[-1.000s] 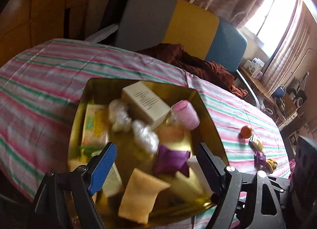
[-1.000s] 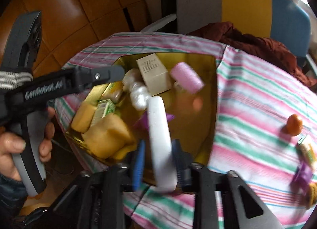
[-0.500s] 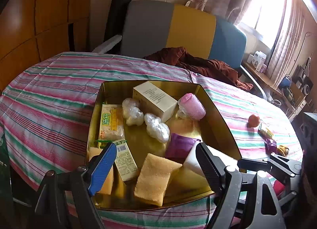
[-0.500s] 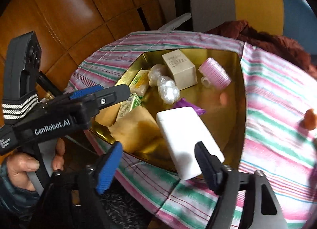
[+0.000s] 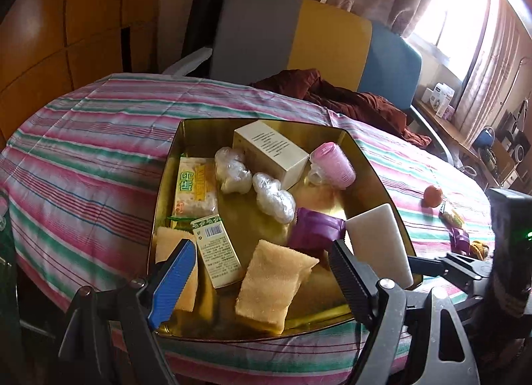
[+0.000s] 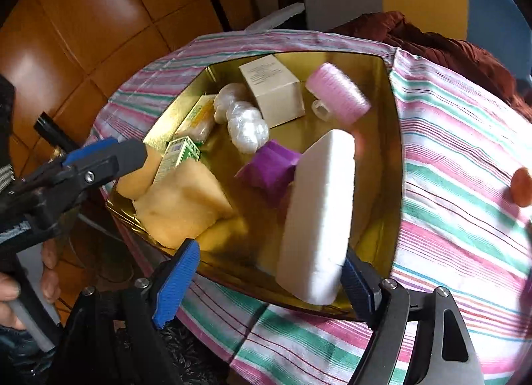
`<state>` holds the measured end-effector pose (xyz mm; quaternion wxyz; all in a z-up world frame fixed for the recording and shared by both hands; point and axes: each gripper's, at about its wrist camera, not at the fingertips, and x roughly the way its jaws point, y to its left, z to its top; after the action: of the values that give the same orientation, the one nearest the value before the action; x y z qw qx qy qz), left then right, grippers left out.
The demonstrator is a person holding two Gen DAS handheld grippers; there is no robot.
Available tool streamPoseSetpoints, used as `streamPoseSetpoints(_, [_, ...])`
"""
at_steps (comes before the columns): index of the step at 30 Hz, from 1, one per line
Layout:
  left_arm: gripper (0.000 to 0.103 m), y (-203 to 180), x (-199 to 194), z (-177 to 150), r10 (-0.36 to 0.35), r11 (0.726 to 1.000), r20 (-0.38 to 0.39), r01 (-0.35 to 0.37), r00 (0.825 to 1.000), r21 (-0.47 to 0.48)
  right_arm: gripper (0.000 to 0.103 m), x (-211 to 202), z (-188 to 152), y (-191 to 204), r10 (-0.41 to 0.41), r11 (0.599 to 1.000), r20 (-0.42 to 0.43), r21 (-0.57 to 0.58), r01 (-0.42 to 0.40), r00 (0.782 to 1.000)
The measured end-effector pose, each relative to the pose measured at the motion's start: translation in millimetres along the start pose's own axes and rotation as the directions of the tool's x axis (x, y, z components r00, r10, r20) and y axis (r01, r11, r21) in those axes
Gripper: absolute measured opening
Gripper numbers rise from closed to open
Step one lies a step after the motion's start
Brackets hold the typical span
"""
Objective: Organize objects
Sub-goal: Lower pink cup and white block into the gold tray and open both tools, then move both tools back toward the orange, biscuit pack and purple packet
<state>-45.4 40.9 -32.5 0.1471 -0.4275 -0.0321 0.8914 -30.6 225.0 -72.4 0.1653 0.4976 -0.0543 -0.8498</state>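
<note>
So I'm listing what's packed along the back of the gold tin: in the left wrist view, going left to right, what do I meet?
Yellow-green snack packet → plastic-wrapped white bundle → cream box → pink hair roller.

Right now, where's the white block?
In the gold tray, right side, leaning on its rim beside the purple packet: white block, in the right wrist view.

The shiny gold metal tray (image 6: 392,158) lies on a cloth with pink, green and white stripes (image 6: 459,165). Inside are a white foam block (image 6: 316,212), a purple wrapped packet (image 6: 269,165) and a pink ribbed roller (image 6: 337,92).
</note>
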Motion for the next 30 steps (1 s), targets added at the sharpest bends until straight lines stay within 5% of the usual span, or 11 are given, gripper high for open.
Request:
streamPoseSetpoints(11, [0.083,-13,-6,0,0.006,0.999,0.024,-0.007,1.0,0.04,0.095,-39,-10,-7,-0.067,0.996,0.096,0.06,0.061,0.993])
streamPoseSetpoints(18, [0.083,-21,-14,-5,0.071,0.994,0.058,-0.076,0.996,0.084,0.1,-50,-12,-6,-0.127,0.991,0.123,0.068,0.119,0.984])
streamPoseSetpoints(30, [0.083,-38,-20,-11,0.089,0.983,0.088,-0.102,0.992,0.155,0.103,-57,-10,-5,-0.263,0.964,0.172,0.077,0.253,0.949])
